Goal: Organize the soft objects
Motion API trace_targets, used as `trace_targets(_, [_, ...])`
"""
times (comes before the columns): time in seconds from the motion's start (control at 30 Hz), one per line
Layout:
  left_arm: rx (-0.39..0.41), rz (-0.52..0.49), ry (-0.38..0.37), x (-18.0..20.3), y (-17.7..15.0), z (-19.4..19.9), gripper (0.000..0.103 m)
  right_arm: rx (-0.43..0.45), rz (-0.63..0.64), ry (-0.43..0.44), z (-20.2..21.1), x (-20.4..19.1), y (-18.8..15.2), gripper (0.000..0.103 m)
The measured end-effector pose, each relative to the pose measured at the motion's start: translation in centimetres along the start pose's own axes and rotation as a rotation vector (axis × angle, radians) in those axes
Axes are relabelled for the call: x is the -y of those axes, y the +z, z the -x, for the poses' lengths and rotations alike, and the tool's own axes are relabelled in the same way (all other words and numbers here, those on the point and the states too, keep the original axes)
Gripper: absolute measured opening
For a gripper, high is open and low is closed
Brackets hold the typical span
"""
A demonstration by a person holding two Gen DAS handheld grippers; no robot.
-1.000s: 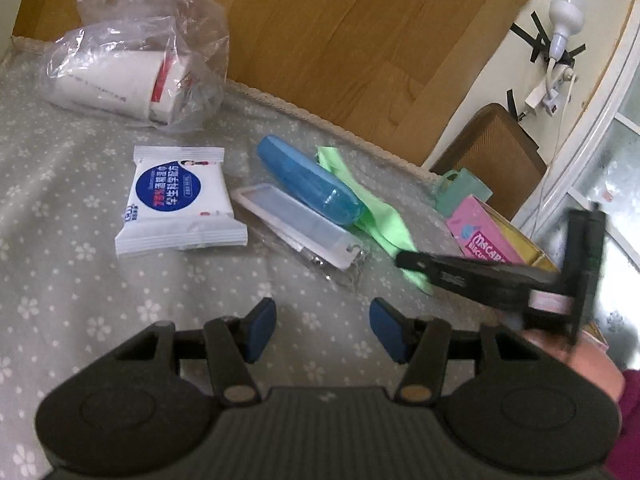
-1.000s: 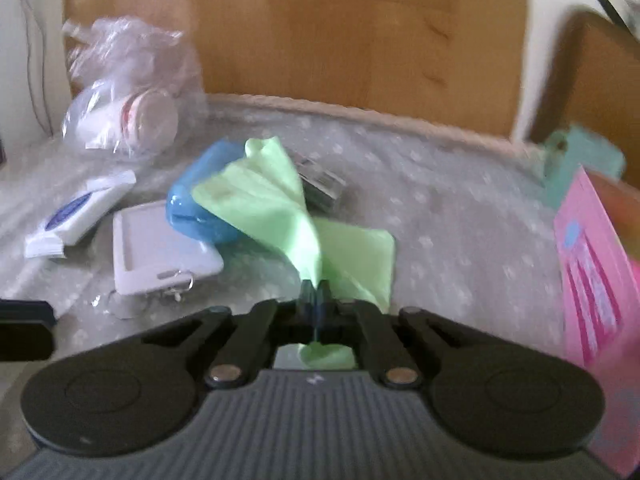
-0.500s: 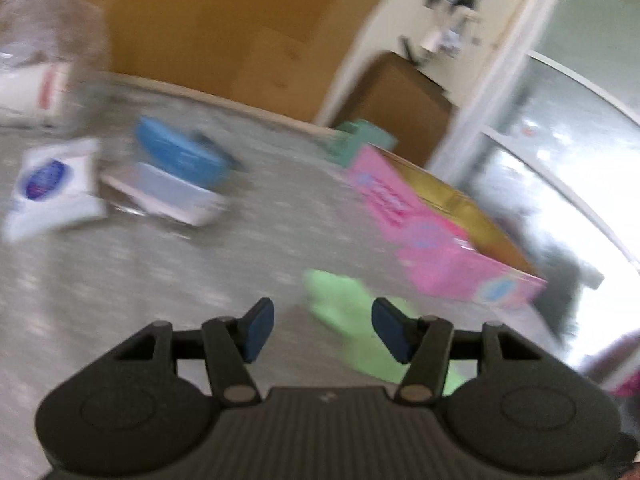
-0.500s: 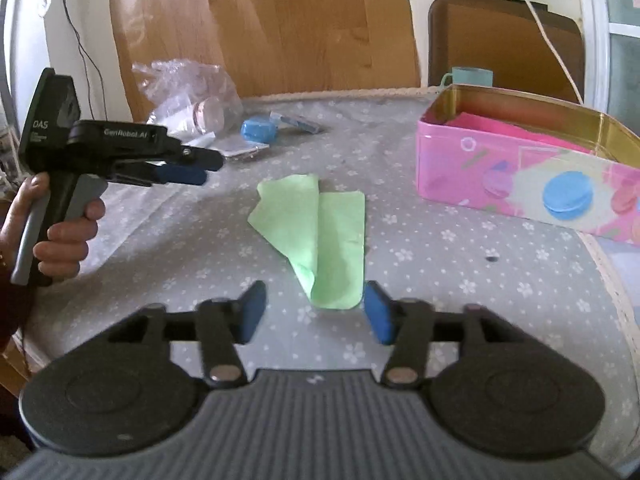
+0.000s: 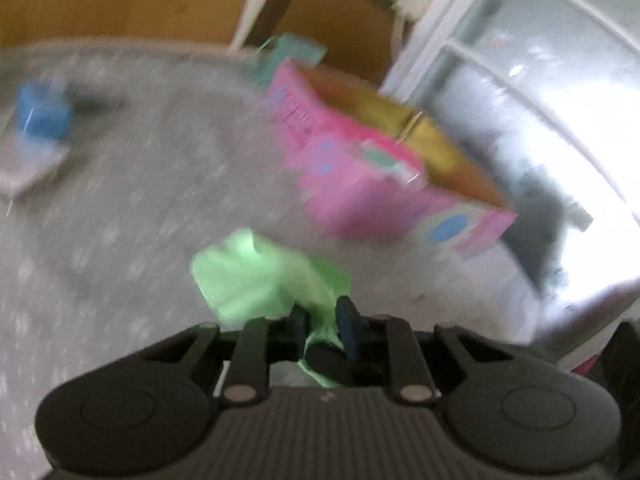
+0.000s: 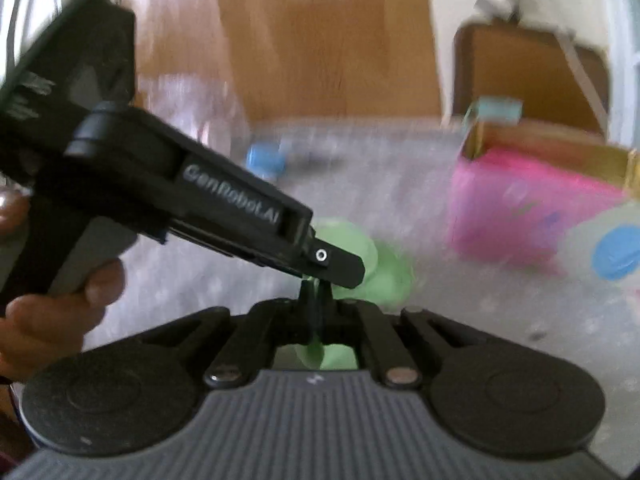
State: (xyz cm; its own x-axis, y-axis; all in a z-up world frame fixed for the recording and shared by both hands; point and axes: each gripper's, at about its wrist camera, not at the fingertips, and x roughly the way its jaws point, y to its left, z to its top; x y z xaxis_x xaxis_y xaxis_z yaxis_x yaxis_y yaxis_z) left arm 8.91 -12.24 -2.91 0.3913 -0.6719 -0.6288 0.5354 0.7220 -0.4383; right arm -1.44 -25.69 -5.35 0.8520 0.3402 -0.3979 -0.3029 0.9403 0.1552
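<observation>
Underneath everything, a grey cloth with small white flowers (image 5: 132,184) covers the table; both views are motion-blurred. On it, toward the right, stands an open pink rectangular tin with a gold inside (image 5: 384,168), a pale teal object (image 5: 298,50) just behind its far end. Only the left wrist view shows the bright window frame (image 5: 532,52) beyond the tin, and a flat whitish case (image 5: 28,168) at the left edge under a blue oblong case (image 5: 42,116).

Only the right wrist view shows the left gripper (image 6: 340,266) from the side, its black body crossing the frame from the upper left and hiding part of the far table, with the person's left hand (image 6: 56,312) on its grip.

The thin light-green cloth (image 5: 256,276) hangs bunched above the table, near the tin, held from two sides: the left gripper's blue pads (image 5: 350,326) are pinched on a fold of it, and the right gripper (image 6: 318,300) has its fingers pressed together on another part.
</observation>
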Motion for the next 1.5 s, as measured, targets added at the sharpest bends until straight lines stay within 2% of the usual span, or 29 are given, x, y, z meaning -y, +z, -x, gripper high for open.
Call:
trace_targets(0.07, [0.048,-0.032,-0.06,1.8,1.5,1.2,0.017,0.103,0.011,-0.037,2.3,0.7,1.5,0.005])
trace_targets(0.2, [0.165,-0.172,-0.158,7.4,6.7,2.0,0.018,0.277,0.085,-0.167,5.2,3.9,5.2,0.005])
trace_targets(0.23, [0.175,-0.201,-0.171,8.9,8.2,1.3,0.022,0.299,0.093,-0.208,5.3,5.2,6.0,0.005])
trace_targets(0.3, [0.184,-0.242,-0.181,11.3,10.7,-1.0,0.041,0.304,0.07,-0.281,4.6,8.1,6.9,0.006])
trace_targets(0.33, [0.183,-0.256,-0.175,12.2,11.7,-2.5,0.063,0.282,0.045,-0.316,3.7,9.6,7.2,0.01])
trace_targets(0.4, [0.173,-0.274,-0.078,13.6,13.0,-6.7,0.062,0.196,-0.001,-0.414,1.1,13.0,7.1,0.023])
trace_targets(0.43, [0.155,-0.271,0.01,13.8,13.3,-8.6,0.06,0.148,-0.018,-0.478,0.2,14.3,6.8,0.039])
trace_targets(0.47, [0.13,-0.257,0.071,13.7,13.2,-9.7,0.06,0.13,-0.064,-0.541,0.4,15.4,6.2,0.039])
trace_targets(0.5, [0.126,-0.233,0.072,13.1,12.9,-9.8,0.061,0.159,-0.128,-0.538,1.6,16.1,5.5,0.039])
trace_targets(0.57, [0.186,-0.209,0.007,11.5,11.4,-8.0,0.064,0.248,-0.217,-0.481,4.6,15.9,4.0,0.039])
trace_targets(0.63, [0.261,-0.207,0.025,9.9,9.4,-5.3,0.064,0.301,-0.206,-0.481,6.8,14.1,2.8,0.039])
trace_targets(0.7, [0.275,-0.175,0.031,7.8,7.6,-3.3,0.064,0.334,-0.226,-0.405,8.3,12.3,1.6,0.039])
trace_targets(0.8, [0.269,-0.144,0.057,4.8,4.5,-0.7,0.064,0.304,-0.28,-0.295,9.7,9.7,-0.8,0.039])
trace_targets(0.87, [0.267,-0.157,0.12,3.2,2.2,0.4,0.064,0.242,-0.321,-0.229,9.7,7.9,-2.1,0.039])
trace_targets(0.97, [0.233,-0.134,0.195,1.2,-0.1,1.3,0.064,0.151,-0.308,-0.197,8.6,5.1,-3.2,0.039])
trace_targets(1.07, [0.217,-0.119,0.277,-0.2,-1.7,1.7,0.064,0.097,-0.333,-0.168,8.3,4.3,-3.9,0.039])
trace_targets(1.13, [0.225,-0.129,0.321,-0.5,-2.6,2.3,0.064,0.08,-0.345,-0.166,8.5,3.8,-4.2,0.039])
trace_targets(1.27, [0.25,-0.15,0.348,-0.7,-4.0,3.4,0.064,0.089,-0.356,-0.181,9.6,3.2,-4.3,0.039])
trace_targets(1.5, [0.244,-0.138,0.351,-0.9,-4.4,3.1,0.064,0.07,-0.411,-0.202,10.3,2.9,-5.8,0.039])
